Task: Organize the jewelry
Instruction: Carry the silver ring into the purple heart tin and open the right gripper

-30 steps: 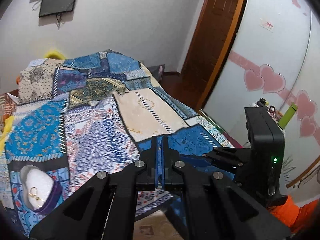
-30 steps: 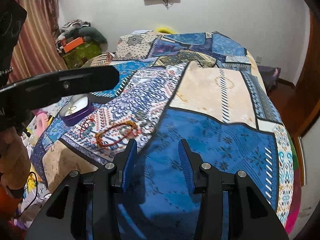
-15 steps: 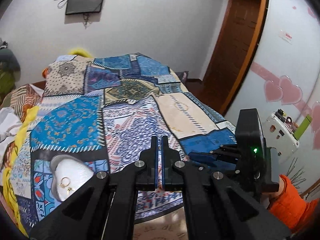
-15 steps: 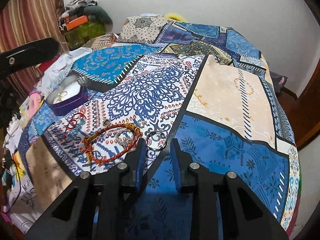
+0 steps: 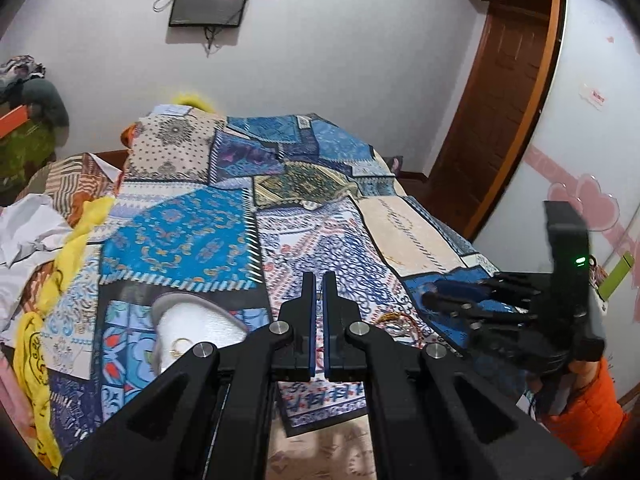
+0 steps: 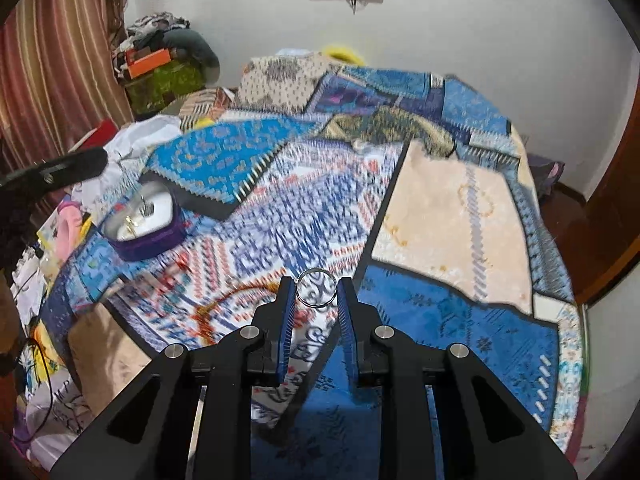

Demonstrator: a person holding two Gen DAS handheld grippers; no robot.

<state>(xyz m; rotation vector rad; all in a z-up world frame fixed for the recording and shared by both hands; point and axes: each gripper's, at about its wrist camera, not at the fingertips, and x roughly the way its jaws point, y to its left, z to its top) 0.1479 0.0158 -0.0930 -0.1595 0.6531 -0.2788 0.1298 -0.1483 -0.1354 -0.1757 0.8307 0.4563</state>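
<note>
Silver and thin, a plain metal ring (image 6: 316,288) sat pinched between the blue pads of the right hand-held gripper (image 6: 316,294) at the centre of the right wrist view, held at the very fingertips with its opening facing the camera. Behind it spread the bed's blue, cream and red patchwork quilt (image 6: 460,208), blurred in that view. At the middle left of the same frame stood a purple heart-shaped jewellery box (image 6: 144,224) with a white cushioned inside, lying open on the quilt; small gold and silver pieces rested on its cushion, too blurred to name one by one. An orange and red cord bracelet (image 6: 228,300) lay on the quilt just left of the right gripper's fingers, well apart from the box.

In the left wrist view the left hand-held gripper (image 5: 319,312) filled the lower centre, its two blue-lined fingers drawn nearly together with only a thin slit between them and nothing in it. The box (image 5: 192,320) showed at the lower left of that frame, partly behind the gripper's black arm, with a gold ring (image 5: 180,345) on the white cushion. The right gripper's black body (image 5: 532,312) reached in from the right edge, held by a person in an orange sleeve (image 5: 584,412). A dark wall screen (image 5: 208,2) hung at the upper left.
</note>
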